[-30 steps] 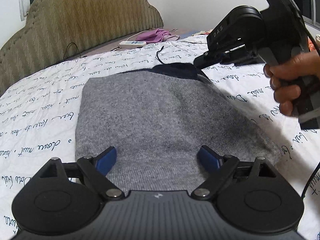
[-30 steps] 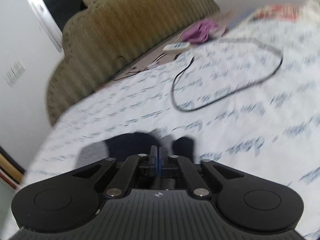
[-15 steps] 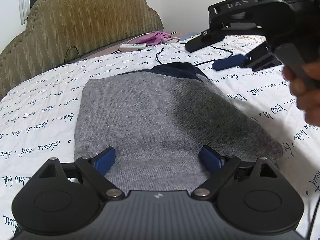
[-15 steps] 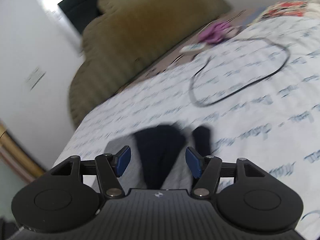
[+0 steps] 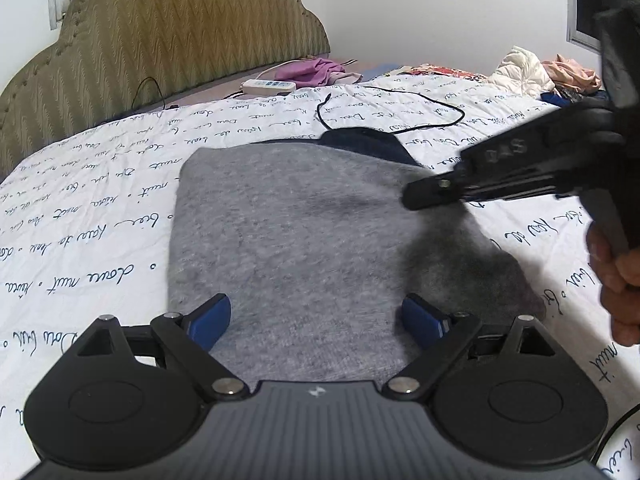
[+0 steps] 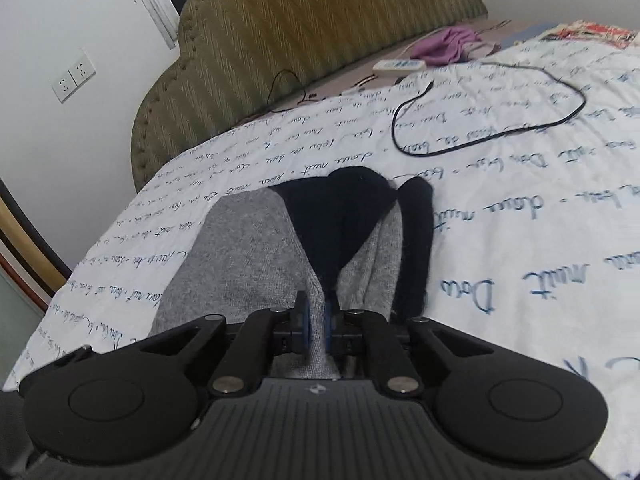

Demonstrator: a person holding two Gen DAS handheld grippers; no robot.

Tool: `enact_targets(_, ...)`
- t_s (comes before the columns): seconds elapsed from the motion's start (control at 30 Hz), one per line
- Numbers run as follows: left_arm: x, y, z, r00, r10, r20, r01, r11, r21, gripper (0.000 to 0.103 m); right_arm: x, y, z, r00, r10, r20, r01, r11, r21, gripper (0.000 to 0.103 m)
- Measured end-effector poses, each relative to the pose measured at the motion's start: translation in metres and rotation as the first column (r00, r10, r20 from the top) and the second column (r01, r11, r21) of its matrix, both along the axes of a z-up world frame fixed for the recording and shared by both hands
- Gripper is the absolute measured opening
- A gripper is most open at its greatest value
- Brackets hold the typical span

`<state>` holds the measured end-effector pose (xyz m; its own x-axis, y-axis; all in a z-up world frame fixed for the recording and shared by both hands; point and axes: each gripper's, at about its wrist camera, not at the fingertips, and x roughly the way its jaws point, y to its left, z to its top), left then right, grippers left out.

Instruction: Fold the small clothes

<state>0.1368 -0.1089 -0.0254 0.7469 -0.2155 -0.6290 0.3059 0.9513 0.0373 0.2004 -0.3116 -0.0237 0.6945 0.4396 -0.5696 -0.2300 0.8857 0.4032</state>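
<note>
While right claw [image 6: 316, 320] pinches sweater [image 6: 248, 264], fingertips buried

Even, soft indoor light; both views sharp at centre.
Right gripper [image 5: 424, 194] is motion-blurred in the left view and casts a diffuse shadow on the sweater [image 5: 320, 240]. Fisheye bends the headboard [image 6: 320, 40]; corners vignette dark. No glare.

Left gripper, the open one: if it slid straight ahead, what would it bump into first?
The left gripper would meet the gray sweater first; its open jaws already straddle the near edge. Farther along that line lies the dark collar, then the black cable, though depth is hard to judge.
</note>
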Motion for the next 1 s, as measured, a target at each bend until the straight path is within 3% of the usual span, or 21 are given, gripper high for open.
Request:
enact_targets(0.13,0.004,0.000,-0.001,1.000,0.012,-0.013,-0.012,1.000,0.000,0.093,0.004,-0.001,-0.008,0.999,-0.018,-0.040,0.018,1.000,-0.003,0.011)
enact_targets(0.27,0.004,0.001,-0.001,1.000,0.014,-0.013,-0.014,1.000,-0.001,0.093,-0.002,0.002,-0.003,1.000,-0.028,-0.013,0.027,0.999,-0.018,0.034)
enact_targets(0.3,0.004,0.001,-0.001,1.000,0.015,-0.016,-0.015,1.000,-0.002,0.093,-0.006,0.003,0.001,0.999,-0.037,0.009,0.037,0.999,-0.031,0.043)
enact_targets(0.4,0.005,0.000,-0.001,1.000,0.019,-0.015,-0.019,1.000,0.001,0.093,-0.014,0.009,0.011,0.997,-0.034,0.063,0.040,0.995,-0.091,0.059)
enact_targets(0.5,0.004,-0.002,-0.002,1.000,0.021,-0.014,-0.021,1.000,0.006,0.093,-0.013,0.014,0.005,0.999,-0.005,0.043,0.010,0.991,-0.136,0.070)
enact_targets(0.6,0.004,-0.001,-0.001,1.000,0.019,-0.017,-0.019,1.000,0.003,0.093,-0.008,0.014,-0.008,0.999,-0.042,0.006,0.043,0.976,-0.213,0.070)
enact_targets(0.67,0.004,0.002,0.003,1.000,0.016,-0.014,-0.016,1.000,-0.002,0.093,-0.010,0.007,-0.009,0.999,-0.053,0.005,0.054,0.988,-0.147,0.073)
enact_targets(0.77,0.010,0.017,0.015,0.997,0.067,0.028,-0.066,0.998,-0.017,0.093,-0.011,-0.008,-0.006,0.994,-0.103,0.025,0.104,0.993,-0.062,0.101)
enact_targets(0.87,0.029,0.045,0.029,0.985,0.166,0.047,-0.162,0.983,-0.084,0.094,-0.007,-0.019,-0.007,0.991,-0.124,0.055,0.126,0.992,-0.028,0.103)
enact_targets(1.0,0.075,0.092,0.024,0.967,0.238,-0.092,-0.253,0.942,-0.221,0.097,0.016,-0.022,-0.019,0.997,-0.074,-0.021,0.075,0.997,0.019,0.102)
